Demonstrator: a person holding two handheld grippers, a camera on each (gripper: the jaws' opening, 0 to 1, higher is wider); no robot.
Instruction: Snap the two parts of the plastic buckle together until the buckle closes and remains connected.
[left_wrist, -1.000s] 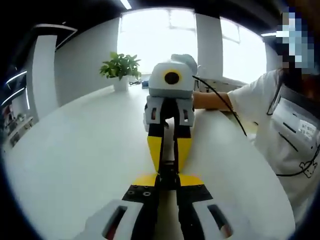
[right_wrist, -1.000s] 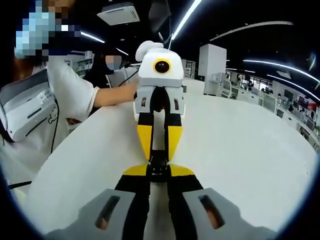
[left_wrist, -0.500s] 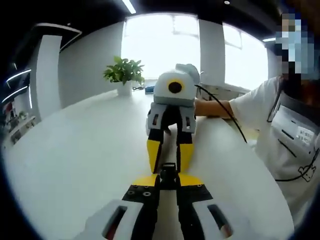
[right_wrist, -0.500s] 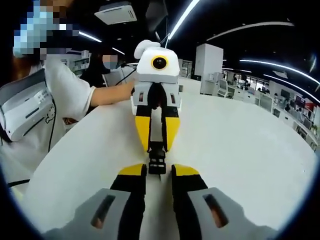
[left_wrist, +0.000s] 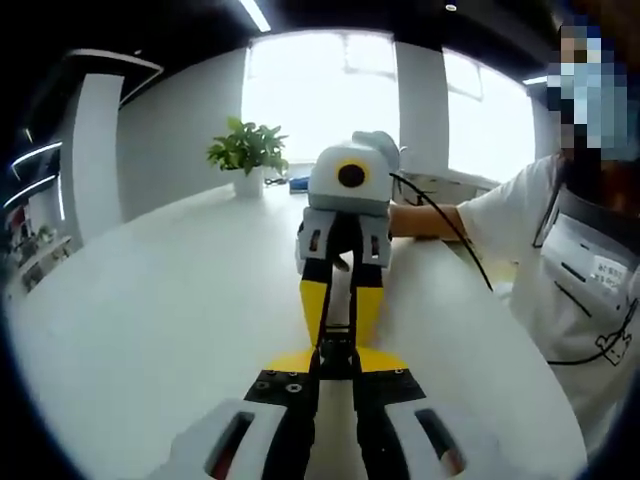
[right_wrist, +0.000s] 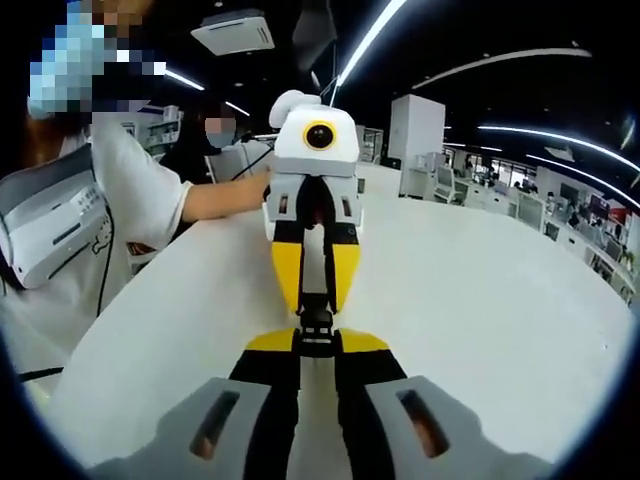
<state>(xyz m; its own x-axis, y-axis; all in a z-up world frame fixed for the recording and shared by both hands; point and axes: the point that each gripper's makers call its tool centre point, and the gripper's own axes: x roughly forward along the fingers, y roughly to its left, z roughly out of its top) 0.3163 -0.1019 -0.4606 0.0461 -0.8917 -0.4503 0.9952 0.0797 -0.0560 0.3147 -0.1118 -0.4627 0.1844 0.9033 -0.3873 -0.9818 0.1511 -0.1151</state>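
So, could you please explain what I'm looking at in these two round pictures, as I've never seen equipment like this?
A person holds a hand-held gripper in each hand, with a fisheye camera riding on each. In the left gripper view, the left hand-held gripper rises from the bottom, facing the right one. The right gripper view mirrors this: right below, left opposite. Both are shut on the black plastic buckle between their yellow tips, above a white table. Whether it has snapped together is unclear. A potted plant stands further back.

Black plastic buckle (left_wrist: 337, 352) (right_wrist: 316, 332), small, held above the white table (left_wrist: 150, 310) between the two opposing yellow-tipped tongs; latch condition indiscernible.
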